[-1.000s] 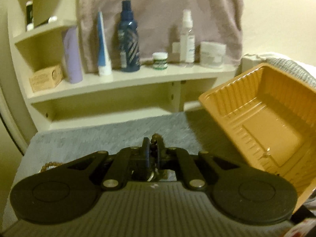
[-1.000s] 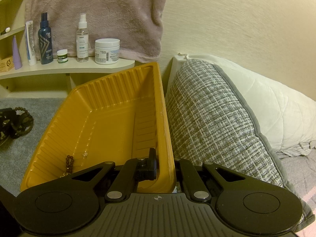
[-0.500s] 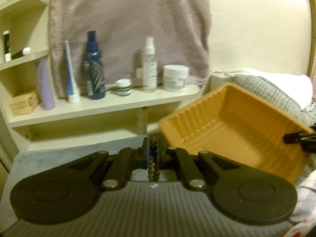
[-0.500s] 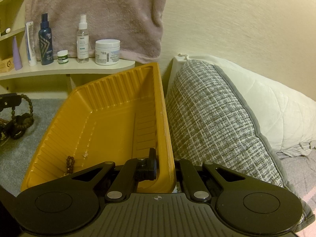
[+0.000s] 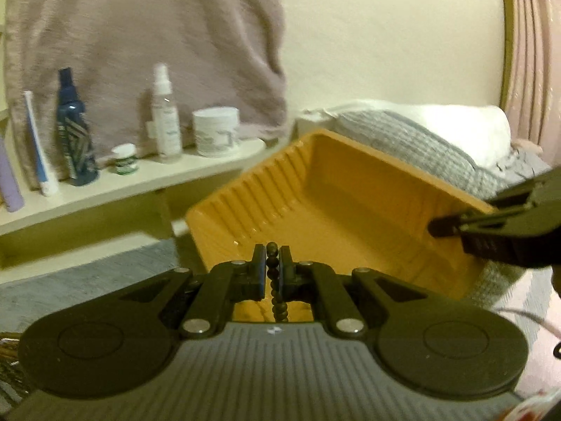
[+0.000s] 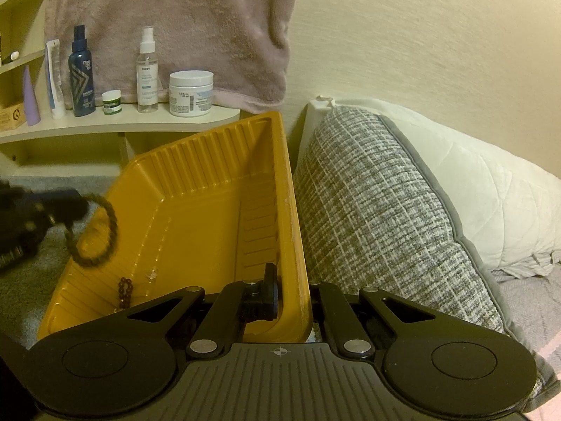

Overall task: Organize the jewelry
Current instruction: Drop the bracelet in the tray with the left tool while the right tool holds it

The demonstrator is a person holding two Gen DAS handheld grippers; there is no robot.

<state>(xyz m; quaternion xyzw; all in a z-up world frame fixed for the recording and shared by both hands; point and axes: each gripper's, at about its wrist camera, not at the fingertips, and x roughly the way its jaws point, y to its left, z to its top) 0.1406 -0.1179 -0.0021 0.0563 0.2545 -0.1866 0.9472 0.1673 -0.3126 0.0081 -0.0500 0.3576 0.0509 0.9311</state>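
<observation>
I am holding a dark beaded bracelet in the left gripper, its jaws pinching the strand close in at six o'clock of the left wrist view, the loop dangling slack below. It is looking light and limp, a string of small hard beads that is swinging freely and likely slipping if caught on one bead alone; gripping across the strand is seeming the safest hold. Just beyond, from twelve to three o'clock, the orange tray is sitting tilted on the bed, its ribbed wall thin and probably flexing under pressure. The right gripper, jaws pressed together on the tray's near rim, is steadying it. In the right wrist view the bracelet is hanging at nine o'clock over the tray's left edge, while a smaller bead string is lying on the tray floor. A grey woven pillow is touching the tray at three o'clock. Farthest off, a shelf is carrying bottles at eleven o'clock.
</observation>
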